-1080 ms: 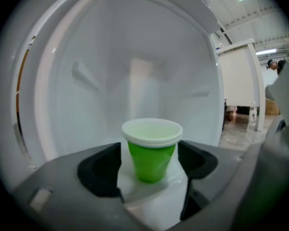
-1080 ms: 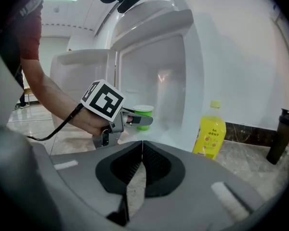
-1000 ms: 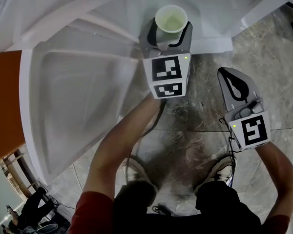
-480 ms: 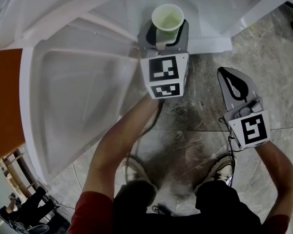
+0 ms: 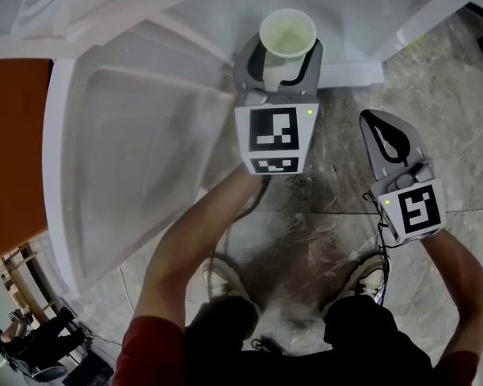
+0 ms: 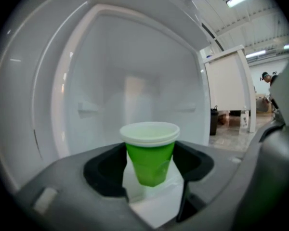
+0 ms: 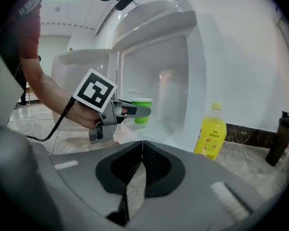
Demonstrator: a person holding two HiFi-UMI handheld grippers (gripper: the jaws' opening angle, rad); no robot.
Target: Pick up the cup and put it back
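Cup handling depended on the left gripper, whose jaws had just been closing and stood clamped on the green wall, one pad on each side below the pale rolled rim. The cup was upright between the jaws, at the mouth of the open fridge, and appeared to hang clear of the white shelf beneath it. It looked like a thin disposable plastic cup and appeared empty in the head view. It was therefore judged very light, smooth-sided and easily crushed. The best hold was judged to be high on the wall, just under the rim, where the section is stiffest and the widening taper acts as a stop against slipping down. Only light pressure would be needed. The right gripper was closed on nothing and was held outside the fridge, off to the side of its opening. A yellow bottle stood on the floor beside the fridge.
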